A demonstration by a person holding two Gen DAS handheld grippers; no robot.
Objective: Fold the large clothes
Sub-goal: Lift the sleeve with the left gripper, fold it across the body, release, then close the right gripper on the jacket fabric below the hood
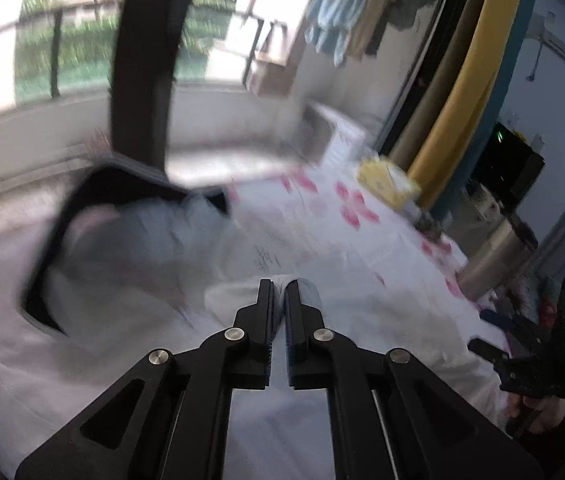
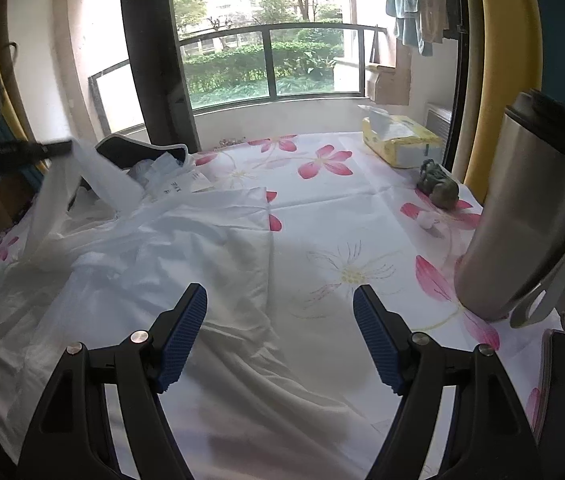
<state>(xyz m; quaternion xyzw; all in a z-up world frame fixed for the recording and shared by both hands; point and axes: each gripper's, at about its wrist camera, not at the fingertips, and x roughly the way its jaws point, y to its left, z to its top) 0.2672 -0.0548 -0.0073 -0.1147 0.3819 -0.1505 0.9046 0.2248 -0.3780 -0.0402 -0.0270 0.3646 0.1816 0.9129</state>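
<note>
A large white garment (image 2: pixel 186 248) lies spread and rumpled over the left half of the flowered tablecloth (image 2: pixel 346 208). My left gripper (image 1: pixel 279 286) is shut on a white sleeve or edge of the garment (image 1: pixel 242 292) and holds it lifted; in the right wrist view it shows at the far left (image 2: pixel 54 148) with the cloth hanging from it. My right gripper (image 2: pixel 280 300) is open and empty, low over the garment's right edge. It also shows at the right edge of the left wrist view (image 1: pixel 522 360).
A steel flask (image 2: pixel 530 216) stands at the table's right edge. A yellow tissue pack (image 2: pixel 402 140) and a small dark green object (image 2: pixel 438 184) lie at the back right. A dark chair back (image 2: pixel 138 150) stands behind the garment. A window with a railing is beyond.
</note>
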